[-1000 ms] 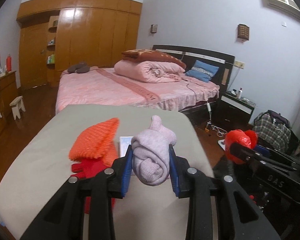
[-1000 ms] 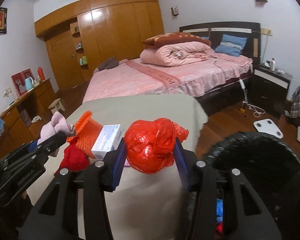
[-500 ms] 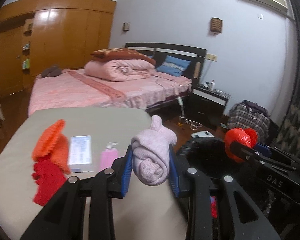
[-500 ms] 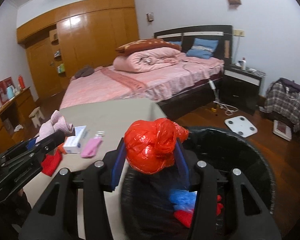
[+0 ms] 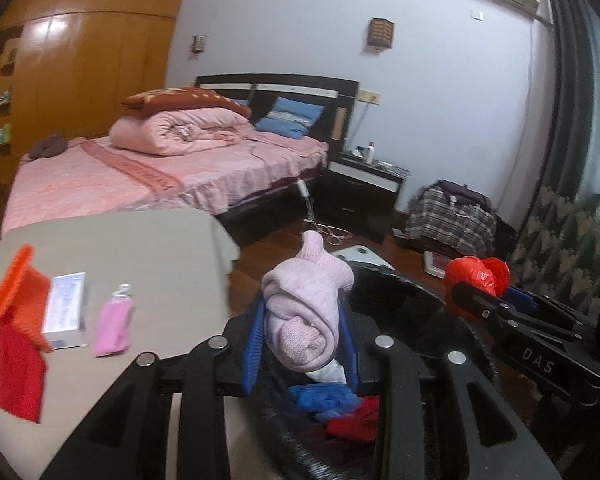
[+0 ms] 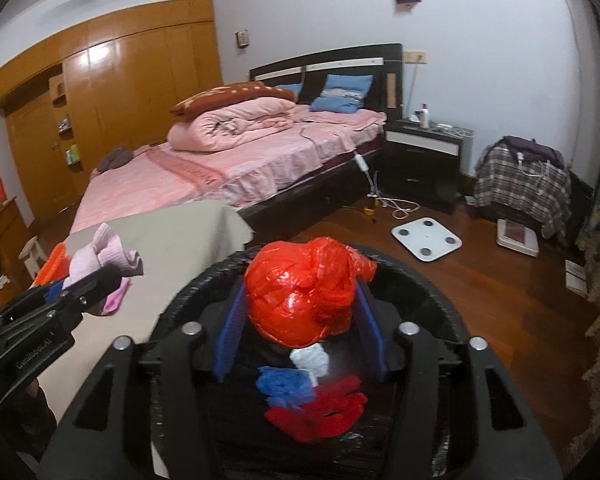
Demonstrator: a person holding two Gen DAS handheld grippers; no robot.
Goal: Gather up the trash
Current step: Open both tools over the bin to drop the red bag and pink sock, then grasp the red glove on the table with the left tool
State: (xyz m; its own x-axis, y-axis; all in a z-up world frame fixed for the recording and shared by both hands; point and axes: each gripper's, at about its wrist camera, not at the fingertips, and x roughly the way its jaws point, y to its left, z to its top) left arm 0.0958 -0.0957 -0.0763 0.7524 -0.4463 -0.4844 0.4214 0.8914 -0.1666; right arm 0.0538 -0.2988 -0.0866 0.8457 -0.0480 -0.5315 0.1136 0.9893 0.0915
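My left gripper (image 5: 303, 342) is shut on a rolled pale pink sock (image 5: 306, 308) and holds it over the near rim of the black trash bin (image 5: 412, 308). My right gripper (image 6: 300, 330) is shut on a crumpled red plastic bag (image 6: 304, 296) and holds it above the middle of the bin (image 6: 428, 284). Blue, white and red scraps (image 6: 312, 392) lie in the bin. The red bag (image 5: 476, 274) also shows at the right of the left wrist view, and the sock (image 6: 100, 258) at the left of the right wrist view.
A grey-covered table (image 5: 148, 248) left of the bin carries an orange net (image 5: 18, 300), a red cloth (image 5: 18, 372), a white box (image 5: 66, 312) and a small pink pouch (image 5: 114, 326). Beyond are a pink bed (image 6: 228, 168), a nightstand (image 6: 428, 152) and a white scale (image 6: 426, 238) on the wooden floor.
Both grippers have swung right from above the table to above the bin, each still holding its item. The table items now lie to the left.
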